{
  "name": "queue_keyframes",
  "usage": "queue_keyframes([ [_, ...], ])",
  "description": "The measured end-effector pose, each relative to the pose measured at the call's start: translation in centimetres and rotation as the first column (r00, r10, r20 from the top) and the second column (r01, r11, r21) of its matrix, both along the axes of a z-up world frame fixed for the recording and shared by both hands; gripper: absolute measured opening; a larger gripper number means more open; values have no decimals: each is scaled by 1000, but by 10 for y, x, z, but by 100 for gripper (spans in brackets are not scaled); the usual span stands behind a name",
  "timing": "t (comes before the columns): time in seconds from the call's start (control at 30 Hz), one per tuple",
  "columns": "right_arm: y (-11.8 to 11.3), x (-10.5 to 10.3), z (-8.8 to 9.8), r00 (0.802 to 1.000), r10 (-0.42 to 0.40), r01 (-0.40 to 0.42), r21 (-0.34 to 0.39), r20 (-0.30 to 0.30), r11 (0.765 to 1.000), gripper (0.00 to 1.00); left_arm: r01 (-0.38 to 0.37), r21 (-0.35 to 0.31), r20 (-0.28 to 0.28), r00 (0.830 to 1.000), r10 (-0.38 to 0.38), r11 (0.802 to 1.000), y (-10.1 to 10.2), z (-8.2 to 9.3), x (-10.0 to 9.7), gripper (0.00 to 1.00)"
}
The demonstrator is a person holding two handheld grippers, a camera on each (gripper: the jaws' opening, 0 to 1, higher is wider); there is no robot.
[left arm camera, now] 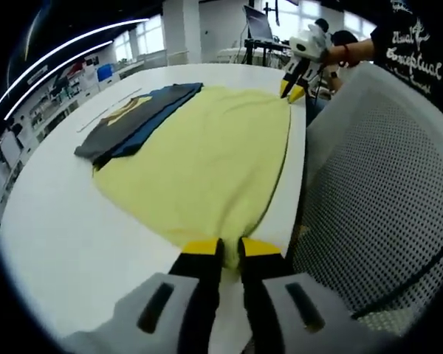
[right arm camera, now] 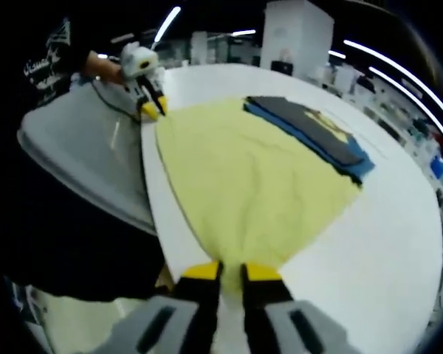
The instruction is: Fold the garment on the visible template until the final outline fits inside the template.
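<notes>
Slippage is my worry: each yellow-tipped tool pinches only a near-edge corner of the pale yellow cloth garment (left arm camera: 207,158), so an uneven lift could drag it across the white counter (left arm camera: 66,243) or let a corner fall. My left tool (left arm camera: 231,249) is clenched on one corner, my right tool (right arm camera: 232,271) on the other. The garment lies flat along the counter's near edge; its far side touches a folded stack of one dark grey (left arm camera: 125,118) and one blue (left arm camera: 151,125) garment. Two tools, three garments.
</notes>
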State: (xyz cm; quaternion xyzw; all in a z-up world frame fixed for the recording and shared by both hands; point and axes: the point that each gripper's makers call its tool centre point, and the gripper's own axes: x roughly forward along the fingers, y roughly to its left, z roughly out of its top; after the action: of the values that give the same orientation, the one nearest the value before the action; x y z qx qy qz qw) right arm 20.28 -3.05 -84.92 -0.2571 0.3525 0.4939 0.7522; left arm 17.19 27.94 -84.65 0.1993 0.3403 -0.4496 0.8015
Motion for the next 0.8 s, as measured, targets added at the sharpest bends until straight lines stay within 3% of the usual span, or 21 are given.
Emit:
queue_keyframes([
  [0.2,-2,5,-1,1000,-11,11,7,6,1000,0,-9,13,13,1000,9,1000,-2,1,3,2],
  [0.63,-3,1,0,1000,-19,20,22,-13,1000,0,-33,0,-13,999,33,999,-6,8,-1,0],
  [0.8,-3,-2,0,1000,-21,21,24,-23,999,0,-12,25,-9,1000,12,1000,-7,9,-6,0],
])
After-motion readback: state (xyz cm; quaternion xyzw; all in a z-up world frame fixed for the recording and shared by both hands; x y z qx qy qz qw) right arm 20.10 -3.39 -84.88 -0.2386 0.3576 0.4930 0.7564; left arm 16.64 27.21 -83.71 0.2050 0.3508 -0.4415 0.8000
